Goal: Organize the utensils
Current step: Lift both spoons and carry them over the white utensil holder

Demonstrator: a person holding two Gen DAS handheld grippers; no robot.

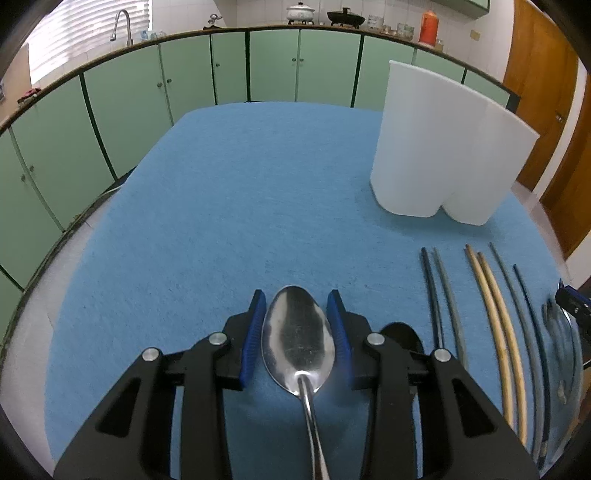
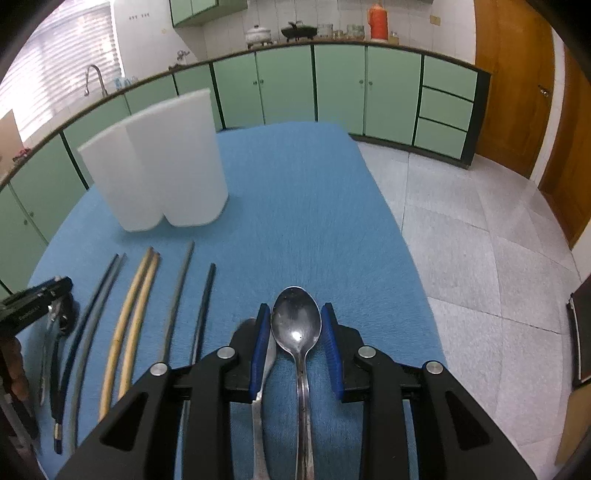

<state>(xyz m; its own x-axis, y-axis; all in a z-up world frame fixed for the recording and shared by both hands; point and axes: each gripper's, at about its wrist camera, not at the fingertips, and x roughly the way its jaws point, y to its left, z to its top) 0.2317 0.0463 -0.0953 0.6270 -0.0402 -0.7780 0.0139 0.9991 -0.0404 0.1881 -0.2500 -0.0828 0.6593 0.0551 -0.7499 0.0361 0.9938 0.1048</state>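
Left tool (image 1: 297, 325) clamped on a spoon (image 1: 297, 343), right tool (image 2: 295, 332) clasping another spoon (image 2: 296, 325)

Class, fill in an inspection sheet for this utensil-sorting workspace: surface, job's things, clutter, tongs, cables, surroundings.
Surface: blue cloth covers the table.
Job's things: white holder upright at the far side; chopsticks lying in a row; black spoon and grey spoon flat on the cloth.
Clutter: nothing seen.
Tongs: left tongs closed on the shiny spoon at its bowl; right tongs closed on the dark spoon at its bowl.
Cables: nothing seen.
Surroundings: green cabinets, pots on the counter, wooden door, tiled floor.
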